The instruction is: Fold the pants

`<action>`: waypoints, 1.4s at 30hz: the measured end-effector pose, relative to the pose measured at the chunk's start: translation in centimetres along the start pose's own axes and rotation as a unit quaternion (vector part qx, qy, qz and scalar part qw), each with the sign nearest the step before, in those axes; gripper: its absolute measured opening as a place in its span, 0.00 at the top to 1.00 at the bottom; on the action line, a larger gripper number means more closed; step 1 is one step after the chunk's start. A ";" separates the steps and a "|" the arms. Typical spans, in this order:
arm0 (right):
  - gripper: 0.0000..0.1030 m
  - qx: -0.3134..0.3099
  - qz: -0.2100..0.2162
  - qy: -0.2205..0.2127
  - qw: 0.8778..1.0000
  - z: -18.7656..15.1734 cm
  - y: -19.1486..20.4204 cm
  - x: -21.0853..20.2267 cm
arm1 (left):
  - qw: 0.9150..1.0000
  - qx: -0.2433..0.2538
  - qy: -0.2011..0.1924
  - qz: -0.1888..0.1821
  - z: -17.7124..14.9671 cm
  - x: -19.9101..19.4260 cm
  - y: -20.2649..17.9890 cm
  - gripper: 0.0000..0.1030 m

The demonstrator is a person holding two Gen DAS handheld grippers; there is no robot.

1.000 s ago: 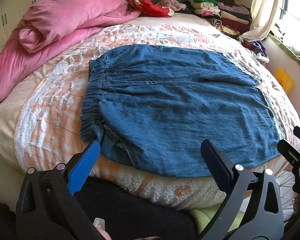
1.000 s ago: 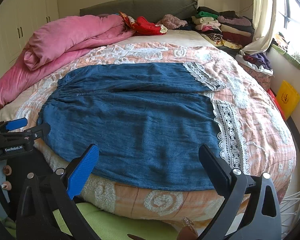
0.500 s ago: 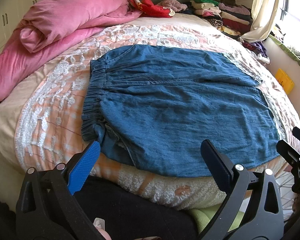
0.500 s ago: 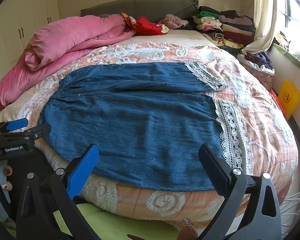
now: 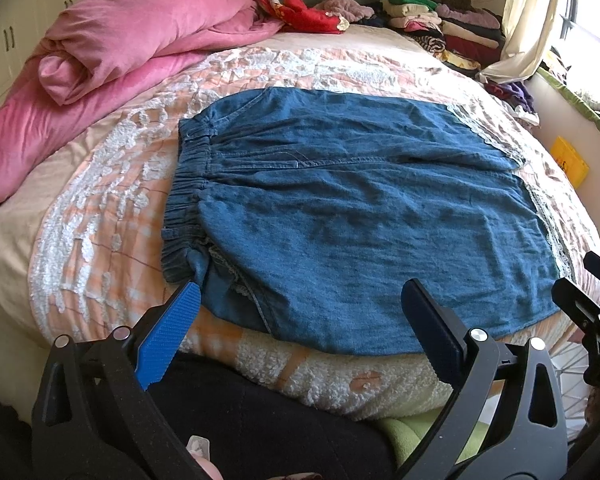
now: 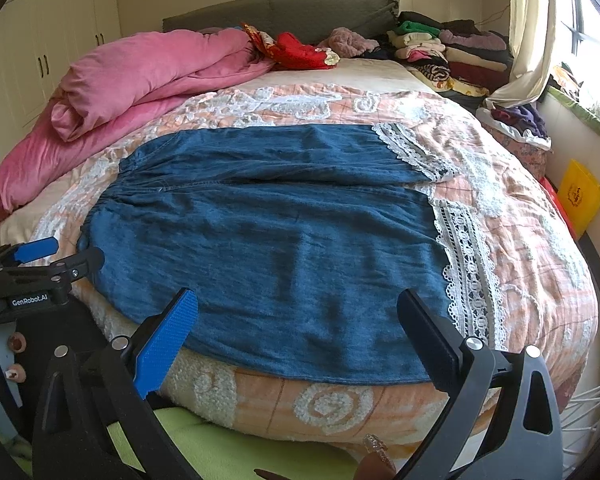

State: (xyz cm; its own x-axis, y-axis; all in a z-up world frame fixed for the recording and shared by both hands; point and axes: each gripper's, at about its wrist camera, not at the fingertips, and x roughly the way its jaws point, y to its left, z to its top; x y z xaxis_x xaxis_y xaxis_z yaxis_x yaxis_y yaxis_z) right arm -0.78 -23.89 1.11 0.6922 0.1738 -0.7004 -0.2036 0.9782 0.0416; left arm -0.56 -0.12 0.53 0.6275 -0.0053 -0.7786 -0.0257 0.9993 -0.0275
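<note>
Blue denim pants [image 5: 352,216] lie flat across the bed, elastic waistband [image 5: 186,196] to the left, lace-trimmed leg hems [image 6: 466,264] to the right; they also show in the right wrist view [image 6: 284,252]. My left gripper [image 5: 300,300] is open and empty, just short of the near edge by the waistband end. My right gripper [image 6: 298,300] is open and empty, over the near edge towards the hem end. Each gripper shows at the edge of the other's view: the right one [image 5: 588,292], the left one [image 6: 56,254].
A peach quilt with white lace patterns [image 5: 112,184] covers the bed. A rolled pink duvet [image 6: 140,76] lies at the back left. Stacks of folded clothes [image 6: 452,52] sit at the back right by a curtain. A yellow bag [image 6: 580,196] stands beside the bed.
Both views have shifted slightly; the pants sit a little lower and closer in the left wrist view. Both grippers stay open and the pants have not moved.
</note>
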 end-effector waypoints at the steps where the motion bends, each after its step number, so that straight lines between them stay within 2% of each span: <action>1: 0.04 -0.001 0.000 0.000 1.000 0.0 0.0 0.0 | 1.000 0.000 0.001 0.000 0.0 0.1 0.0 0.09; 7: 0.04 -0.008 0.008 -0.001 1.000 0.7 0.4 0.4 | 1.000 -0.007 0.005 -0.002 0.6 0.9 1.3 0.09; 16: 0.04 -0.039 0.043 -0.011 0.998 5.0 1.2 2.9 | 0.999 -0.039 0.011 0.018 3.3 3.0 5.3 0.09; 24: 0.04 -0.071 0.060 0.007 0.996 9.2 2.7 7.5 | 0.997 -0.068 0.021 0.032 6.7 5.4 9.5 0.09; 34: 0.04 -0.123 0.055 0.007 0.991 15.6 4.6 13.1 | 0.994 -0.086 0.043 0.054 11.4 9.7 13.3 0.09; 42: 0.04 -0.167 0.085 0.044 0.981 20.5 5.7 19.6 | 0.992 -0.082 0.064 0.065 14.1 13.2 15.1 0.09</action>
State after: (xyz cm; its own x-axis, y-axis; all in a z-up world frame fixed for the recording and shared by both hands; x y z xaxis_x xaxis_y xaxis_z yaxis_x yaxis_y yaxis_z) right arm 25.83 -12.61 2.17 0.5697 0.3067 -0.7625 -0.5367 0.8415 -0.0625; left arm 18.28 15.45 -1.36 0.5070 0.1075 -0.8552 -0.2328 0.9724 -0.0158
